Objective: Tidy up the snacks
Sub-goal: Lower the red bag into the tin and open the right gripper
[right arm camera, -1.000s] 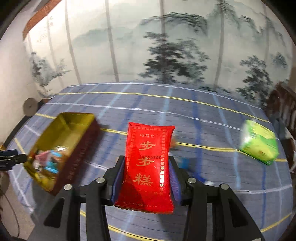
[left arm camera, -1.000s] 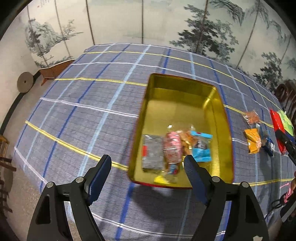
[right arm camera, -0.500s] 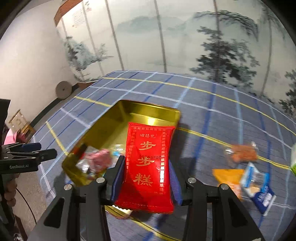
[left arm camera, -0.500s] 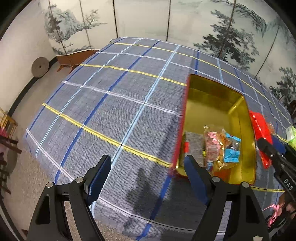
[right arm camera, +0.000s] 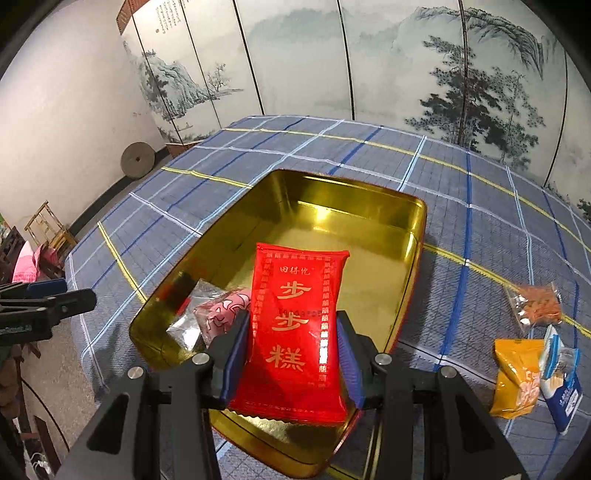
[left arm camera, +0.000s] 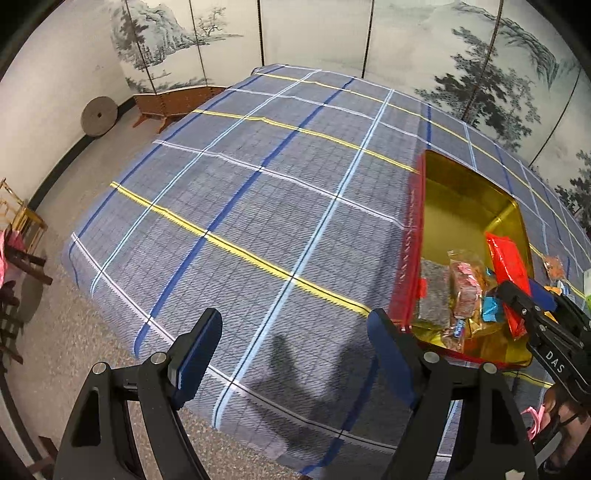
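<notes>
Right wrist view: right gripper (right arm camera: 291,354) fingers clamped on both side edges of a red packet (right arm camera: 293,332) with gold characters, held upright between the blue pads (right arm camera: 232,358). Packet hangs over the near half of a gold tin (right arm camera: 354,210), above its floor; whether its lower edge touches the tin can't be told. Left of the packet, inside the tin at the near-left corner, a pink wrapped snack (right arm camera: 221,312) and a silver packet (right arm camera: 186,325) lie side by side, touching. Tin sits on a blue plaid cloth (right arm camera: 369,147). Right of the tin, on the cloth, well apart from it: an orange-filled clear bag (right arm camera: 535,306), a yellow packet (right arm camera: 515,380) and a blue-white packet (right arm camera: 561,376), the last two touching. Left gripper (right arm camera: 51,299) shows at the left edge, off the table side.

Left wrist view: left gripper (left arm camera: 295,350) fingers spread wide with nothing between them, hovering over the near cloth (left arm camera: 240,203) left of the tin (left arm camera: 454,192). Its right finger (left arm camera: 388,354) lines up with the tin's near-left corner; contact can't be told. Red packet (left arm camera: 508,262) seen in the tin's right side, gripped by the right gripper (left arm camera: 532,310) coming in from the right. Mixed snacks (left arm camera: 461,295) piled in the tin's near end. Painted folding screen (left arm camera: 314,33) behind the table.
</notes>
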`<move>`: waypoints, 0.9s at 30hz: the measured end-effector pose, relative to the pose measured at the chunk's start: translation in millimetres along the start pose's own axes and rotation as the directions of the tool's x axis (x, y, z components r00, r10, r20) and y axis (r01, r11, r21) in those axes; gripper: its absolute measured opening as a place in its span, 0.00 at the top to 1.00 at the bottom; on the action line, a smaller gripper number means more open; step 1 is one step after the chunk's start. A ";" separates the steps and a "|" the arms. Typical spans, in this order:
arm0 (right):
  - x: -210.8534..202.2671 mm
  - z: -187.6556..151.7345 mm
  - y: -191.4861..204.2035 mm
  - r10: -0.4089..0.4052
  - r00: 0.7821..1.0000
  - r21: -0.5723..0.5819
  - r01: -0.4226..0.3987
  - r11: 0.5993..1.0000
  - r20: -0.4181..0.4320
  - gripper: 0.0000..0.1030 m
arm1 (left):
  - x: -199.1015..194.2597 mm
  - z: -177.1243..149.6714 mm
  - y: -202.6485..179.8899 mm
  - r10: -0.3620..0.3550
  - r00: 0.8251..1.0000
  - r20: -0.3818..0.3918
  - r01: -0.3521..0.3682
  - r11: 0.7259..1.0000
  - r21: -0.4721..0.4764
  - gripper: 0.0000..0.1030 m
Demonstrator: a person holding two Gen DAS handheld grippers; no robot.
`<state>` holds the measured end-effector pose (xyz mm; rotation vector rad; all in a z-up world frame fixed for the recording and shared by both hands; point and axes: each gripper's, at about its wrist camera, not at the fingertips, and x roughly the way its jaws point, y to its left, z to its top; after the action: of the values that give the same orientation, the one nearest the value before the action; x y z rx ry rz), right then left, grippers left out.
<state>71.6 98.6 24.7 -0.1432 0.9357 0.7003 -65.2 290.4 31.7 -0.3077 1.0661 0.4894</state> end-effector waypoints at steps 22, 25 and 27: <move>5.6 4.8 3.2 -0.018 1.000 -0.003 0.018 1.000 0.007 0.51 | 3.0 -6.4 -11.9 -0.017 1.000 -0.019 0.018 1.000 0.020 0.24; 2.7 4.6 3.7 -0.013 1.000 -0.008 0.013 1.000 0.011 0.49 | 0.6 -7.6 -15.9 -0.023 1.000 -0.016 0.023 0.999 0.025 0.24; 0.7 4.6 3.8 -0.014 1.000 -0.016 0.014 1.000 0.016 0.48 | -1.5 -8.5 -19.3 -0.024 1.000 -0.013 0.025 0.999 0.033 0.24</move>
<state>72.8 103.8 27.6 -0.1578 0.9131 0.6953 -62.2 269.6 29.3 -0.2945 1.0807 0.4481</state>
